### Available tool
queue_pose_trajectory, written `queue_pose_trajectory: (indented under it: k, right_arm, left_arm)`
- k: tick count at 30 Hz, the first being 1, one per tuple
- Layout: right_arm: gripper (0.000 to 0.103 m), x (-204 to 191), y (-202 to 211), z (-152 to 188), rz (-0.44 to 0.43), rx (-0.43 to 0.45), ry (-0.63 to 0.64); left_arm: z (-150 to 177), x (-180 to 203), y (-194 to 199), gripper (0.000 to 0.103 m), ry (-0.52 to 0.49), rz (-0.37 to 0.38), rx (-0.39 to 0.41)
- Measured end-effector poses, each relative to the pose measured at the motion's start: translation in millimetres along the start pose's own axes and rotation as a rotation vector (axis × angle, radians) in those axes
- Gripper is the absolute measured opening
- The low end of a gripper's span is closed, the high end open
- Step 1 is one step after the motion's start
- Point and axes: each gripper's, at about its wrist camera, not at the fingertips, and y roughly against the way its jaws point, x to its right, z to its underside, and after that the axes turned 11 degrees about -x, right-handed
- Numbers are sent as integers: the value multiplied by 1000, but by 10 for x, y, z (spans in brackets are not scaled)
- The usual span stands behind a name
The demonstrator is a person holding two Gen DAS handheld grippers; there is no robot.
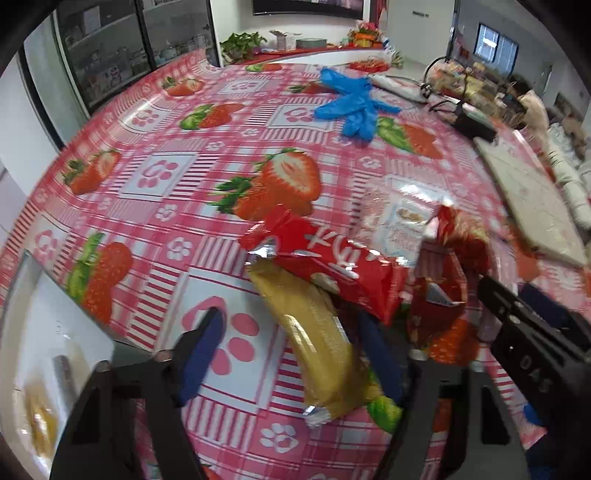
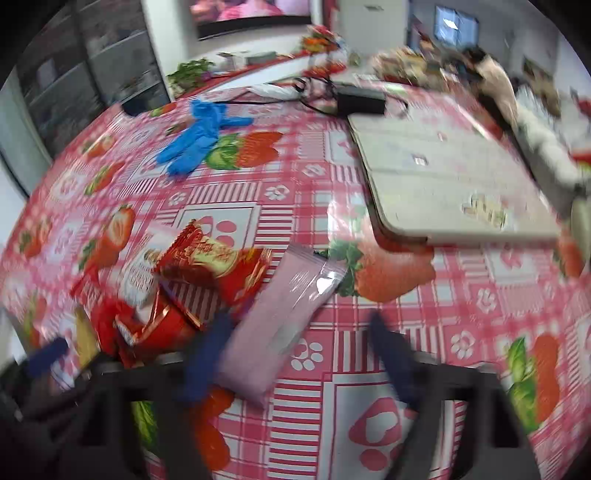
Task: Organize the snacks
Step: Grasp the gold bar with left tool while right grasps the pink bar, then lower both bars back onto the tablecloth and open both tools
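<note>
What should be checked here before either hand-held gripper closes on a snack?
1. Left hand-held gripper open: ok.
2. Yellow snack pack between the left fingers: ok, it lies in the gap.
3. Yellow pack free of neighbours: not ok, the red snack pack overlaps its far end.
4. Right hand-held gripper open: ok.
5. Pink snack pack centred for the right gripper: not ok, it sits against the left finger.
6. Right view sharp enough to judge contact: cannot tell, it is blurred.

Strawberry-print pink checked tablecloth [image 1: 155, 173], glass-fronted shelving [image 1: 110, 55] behind, white walls, wall screen [image 2: 251, 14].
</note>
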Motion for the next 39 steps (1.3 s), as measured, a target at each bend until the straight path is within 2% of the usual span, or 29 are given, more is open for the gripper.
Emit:
queue_pose_trajectory:
  k: [1, 2, 5, 8, 14, 18, 20, 21, 22, 23, 24, 26, 28, 31, 33, 35, 37, 39]
  right_arm:
    - [31, -10, 12, 18, 6, 2, 24]
    - [29, 8, 26, 39, -4, -2, 34]
    - [28, 108, 88, 138, -63, -13, 28]
    - [28, 221, 218, 396, -66, -21, 29]
    - [28, 470, 534, 1095, -32, -42, 1]
    - [28, 600, 726, 1549, 33, -35, -42]
    - [29, 635, 804, 1734, 57, -24, -49]
    - [39, 657, 835, 1800, 50, -18, -51]
    - [71, 687, 862, 1848, 31, -11, -53]
    - [87, 707, 883, 1876, 23, 0, -55]
    - [96, 727, 914, 1893, 32, 20, -59]
    - [96, 743, 960, 1875, 40, 49, -56]
    - [96, 746, 948, 1812, 26, 55, -65]
    - [96, 701, 820, 1725, 20, 33, -64]
    - [97, 664, 728, 1712, 23, 19, -54]
    - [100, 611, 689, 1731, 51, 30, -38]
    - [103, 563, 667, 1750, 57, 41, -12]
    - [103, 569, 652, 1741, 47, 36, -3]
  left_arm:
    - [14, 2, 22, 35, -7, 4, 10]
    - [39, 10, 42, 27, -23, 19, 11]
    - [203, 29, 104, 25, -74, 38, 9]
    - [556, 26, 227, 25, -121, 34, 27]
    - [1315, -53, 496, 25, -172, 56, 39]
    - [1526, -137, 569, 27, -179, 45, 59]
    - [1567, -179, 582, 38, -183, 46, 55]
    - [1575, -202, 603, 54, -182, 32, 63]
    - [1589, -226, 630, 74, -181, 22, 81]
    - [1582, -249, 654, 80, -181, 15, 104]
    - [1571, -266, 686, 82, -186, 12, 138]
    - [1532, -287, 683, 82, -195, 11, 154]
    - [1480, -271, 602, 82, -201, 22, 128]
    - [1445, -224, 464, 83, -200, 32, 88]
    - [1449, -193, 466, 83, -200, 44, 104]
    - [1450, -166, 458, 86, -212, 49, 119]
    - [1469, -170, 427, 98, -213, 59, 144]
    - [1413, -208, 376, 103, -190, 99, 106]
